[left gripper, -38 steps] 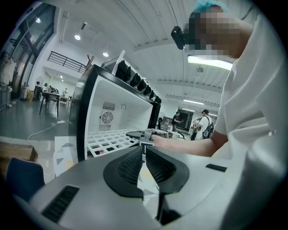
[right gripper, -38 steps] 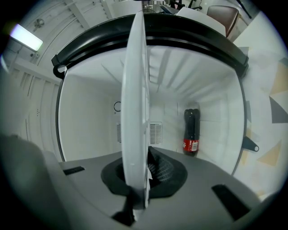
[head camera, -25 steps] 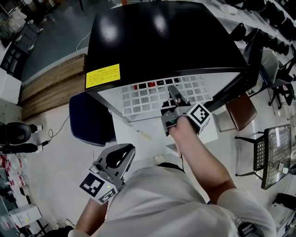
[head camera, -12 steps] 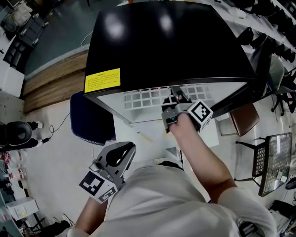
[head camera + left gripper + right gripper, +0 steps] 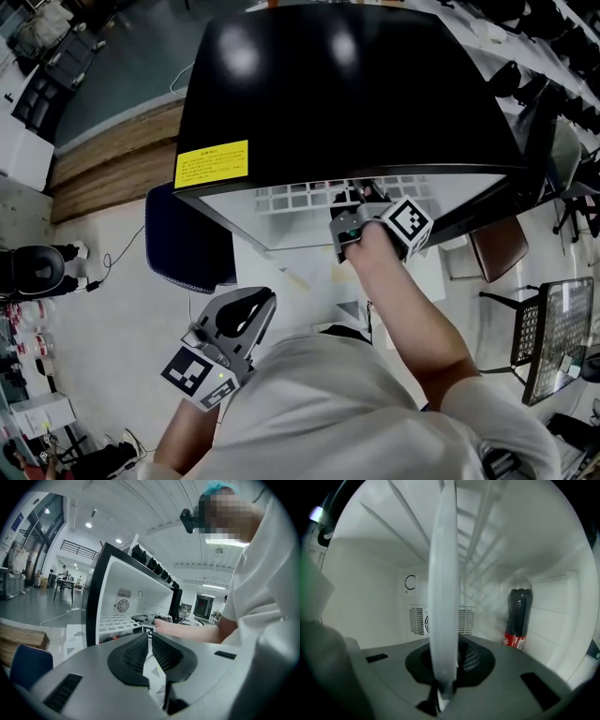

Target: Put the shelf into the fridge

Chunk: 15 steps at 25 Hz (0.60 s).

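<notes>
gripping the white wire shelf (image 5: 443,597) by its front rim, the right gripper (image 5: 444,688) has both jaws clamped on that rim, which runs as a pale bar up the middle of the right gripper view. from the head view the shelf (image 5: 300,197) lies flat in the open front of the black fridge (image 5: 347,94), only a strip of its grid showing below the front edge of the fridge's top, and the right gripper (image 5: 361,194) reaches in at the right half of the opening. inside the fridge (image 5: 370,597), a dark bottle (image 5: 519,616) with a red label stands at the right wall, and a vent (image 5: 417,620) sits in the back wall. the left gripper (image 5: 248,307) hangs low beside the person's body, well apart from the fridge (image 5: 93,597); in its own view the left gripper (image 5: 151,653) has its jaws together with nothing between them.
</notes>
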Available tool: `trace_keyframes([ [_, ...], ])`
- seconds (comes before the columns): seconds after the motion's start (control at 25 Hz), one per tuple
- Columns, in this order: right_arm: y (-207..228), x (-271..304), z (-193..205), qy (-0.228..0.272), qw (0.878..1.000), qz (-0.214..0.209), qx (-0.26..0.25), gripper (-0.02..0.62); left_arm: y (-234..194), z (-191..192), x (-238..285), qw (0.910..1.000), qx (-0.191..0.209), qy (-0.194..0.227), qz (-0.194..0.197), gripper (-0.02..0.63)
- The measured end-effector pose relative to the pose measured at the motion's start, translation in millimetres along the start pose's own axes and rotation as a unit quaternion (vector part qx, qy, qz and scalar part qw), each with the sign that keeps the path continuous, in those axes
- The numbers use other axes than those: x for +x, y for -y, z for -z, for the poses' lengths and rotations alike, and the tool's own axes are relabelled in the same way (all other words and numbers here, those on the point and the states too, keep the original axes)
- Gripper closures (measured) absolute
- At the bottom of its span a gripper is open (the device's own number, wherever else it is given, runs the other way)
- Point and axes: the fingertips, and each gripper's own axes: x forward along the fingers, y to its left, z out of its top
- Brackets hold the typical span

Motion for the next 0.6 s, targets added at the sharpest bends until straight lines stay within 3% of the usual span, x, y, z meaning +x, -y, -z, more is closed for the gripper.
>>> trace_keyframes([
  [0.52, -3, 3, 2, -0.005, 1.000, -0.008, -0.010, 0.565, 3, 5, -17, 0.9998, -0.009, 0.009, -0.012, 0.569],
  [0.6, -7, 1, 2, -0.007, 1.000, -0.016, -0.015, 0.534, 4, 7, -22, 0.9998, -0.010, 0.009, -0.012, 0.569],
])
